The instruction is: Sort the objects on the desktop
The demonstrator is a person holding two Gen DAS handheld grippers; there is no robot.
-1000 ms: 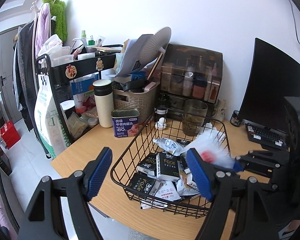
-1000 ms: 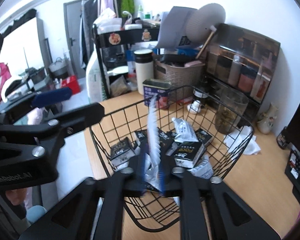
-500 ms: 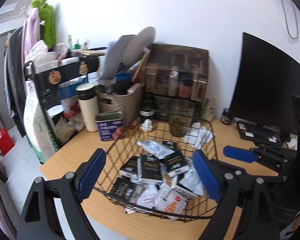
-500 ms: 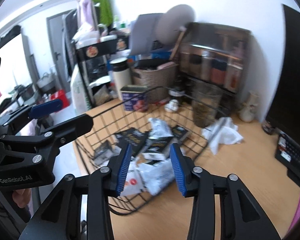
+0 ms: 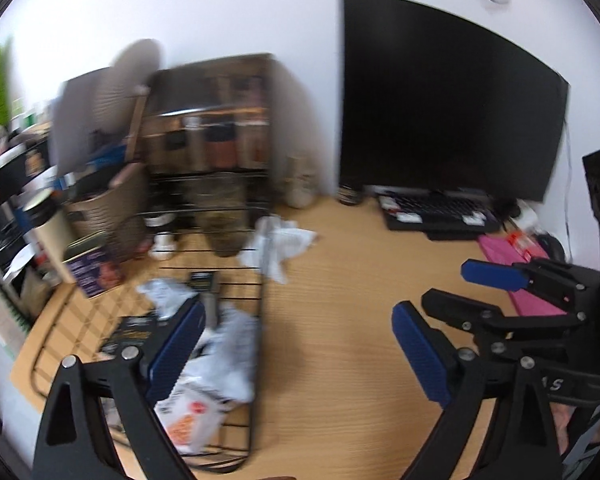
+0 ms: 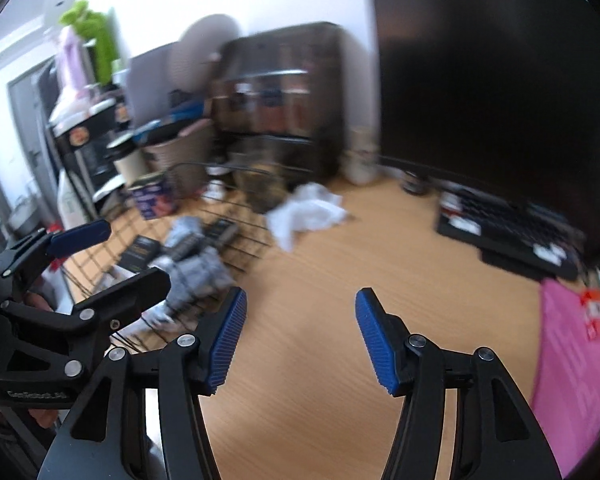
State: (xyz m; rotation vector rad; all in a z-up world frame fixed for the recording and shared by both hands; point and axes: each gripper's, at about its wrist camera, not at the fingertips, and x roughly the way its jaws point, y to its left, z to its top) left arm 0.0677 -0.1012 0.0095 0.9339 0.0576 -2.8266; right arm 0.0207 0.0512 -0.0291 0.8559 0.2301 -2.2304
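We hold the left gripper (image 5: 296, 344) over bare wood near the front edge of the desk (image 5: 340, 360), its jaws wide apart after just opening, nothing between them. The wire basket (image 5: 256, 320) of packets sits at the desk's left end, just beside our left finger. The right gripper (image 6: 300, 336) also hangs empty over bare wood, jaws parted and just widened. The crumpled white tissue (image 6: 308, 208) lies ahead of it toward the back edge, apart from both grippers, beside the basket's far right corner. A pink sheet (image 6: 572, 360) lies at the right edge.
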